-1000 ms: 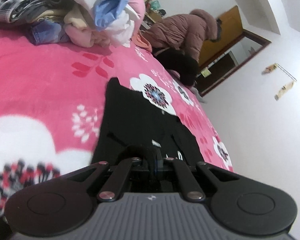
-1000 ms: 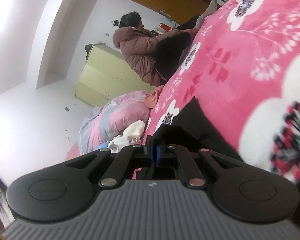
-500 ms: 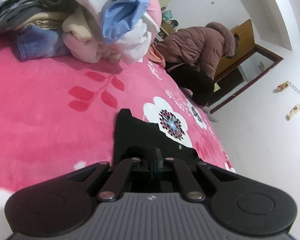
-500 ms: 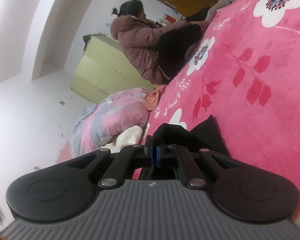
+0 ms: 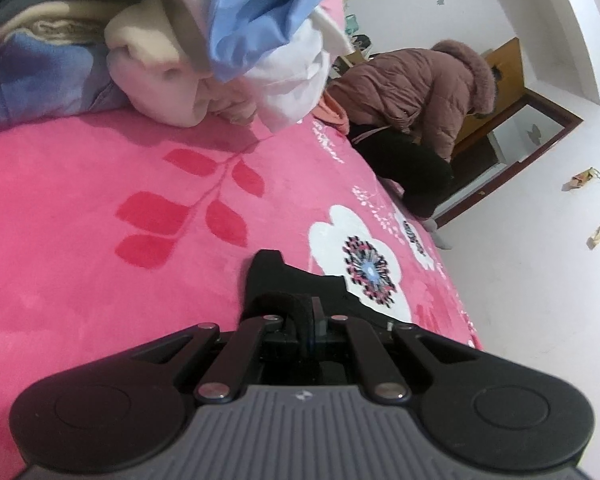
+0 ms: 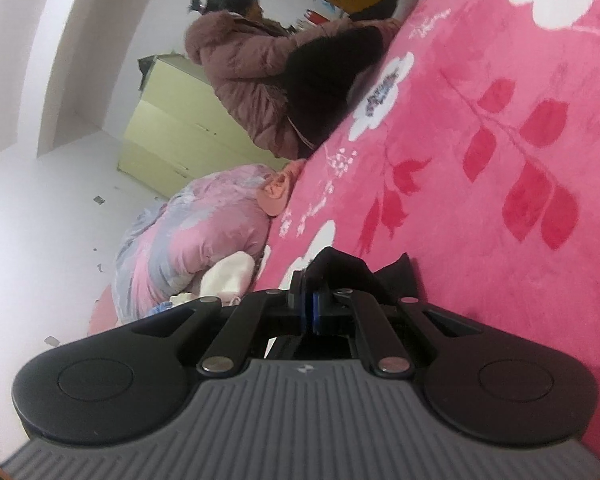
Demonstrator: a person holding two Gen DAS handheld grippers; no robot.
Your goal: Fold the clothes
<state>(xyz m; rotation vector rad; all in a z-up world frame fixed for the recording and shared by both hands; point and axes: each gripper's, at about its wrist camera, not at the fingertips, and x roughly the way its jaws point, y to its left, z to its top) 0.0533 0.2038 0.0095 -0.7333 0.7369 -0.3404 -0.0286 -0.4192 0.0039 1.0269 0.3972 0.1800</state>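
Each view looks forward along its own hand-held gripper from low and close over the pink bed (image 5: 100, 208), with the picture rolled sideways. The left wrist view faces the clothes pile (image 5: 228, 52) near ahead and a white wall. The right wrist view faces a quilt (image 6: 196, 240) and a cabinet (image 6: 168, 128). Both views share the bed (image 6: 480, 208) and a seated person (image 5: 416, 92) (image 6: 252, 76) at its far edge.

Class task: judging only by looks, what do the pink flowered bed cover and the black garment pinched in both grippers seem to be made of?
Pink flowered bed cover: probably plush fleece; its surface looks matte, fuzzy and softly shaded.
Black garment: a thin, soft fabric, fibre unclear; it looks matte and creases into peaks where the left gripper and right gripper pinch it.
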